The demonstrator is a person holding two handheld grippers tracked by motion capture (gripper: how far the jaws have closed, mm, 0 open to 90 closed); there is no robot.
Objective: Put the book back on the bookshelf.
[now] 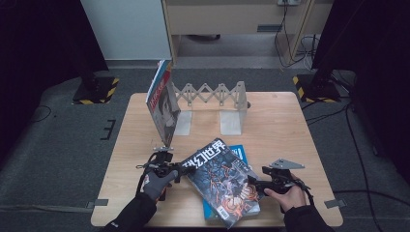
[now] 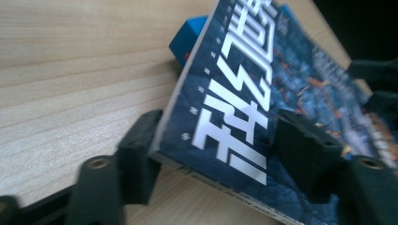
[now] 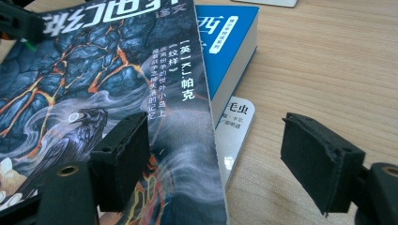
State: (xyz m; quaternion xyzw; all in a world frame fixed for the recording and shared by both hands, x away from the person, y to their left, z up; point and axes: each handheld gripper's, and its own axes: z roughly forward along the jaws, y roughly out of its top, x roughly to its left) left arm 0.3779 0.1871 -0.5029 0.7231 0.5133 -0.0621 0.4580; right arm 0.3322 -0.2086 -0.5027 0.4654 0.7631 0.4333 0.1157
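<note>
Two hand-held grippers are on one dark magazine [image 1: 222,181] here, and we are right in the thick of it. It lies at the near middle of the table [image 1: 285,121], cover up, white title letters over cracked glowing rock and a raven — resting askew on a blue book [image 3: 225,42], with a white-covered book [image 3: 234,129] peeking out beneath its edge.

At its upper left corner we have our left hand-held gripper [image 2: 213,140]: the corner sits between the two black jaws, one jaw below the edge against the wood, the other over the cover, though we cannot tell whether the pads press on it. In the high view that left hand-held gripper [image 1: 181,170] is in our gloved hand [image 1: 157,183].

Over on the right edge, our right hand-held gripper [image 3: 218,154] stands apart — one jaw over the cover, the other off on bare wood.

Further back, a second magazine [image 1: 162,104] leans upright against a grey expanding book rack [image 1: 217,96] at the table's far side.
</note>
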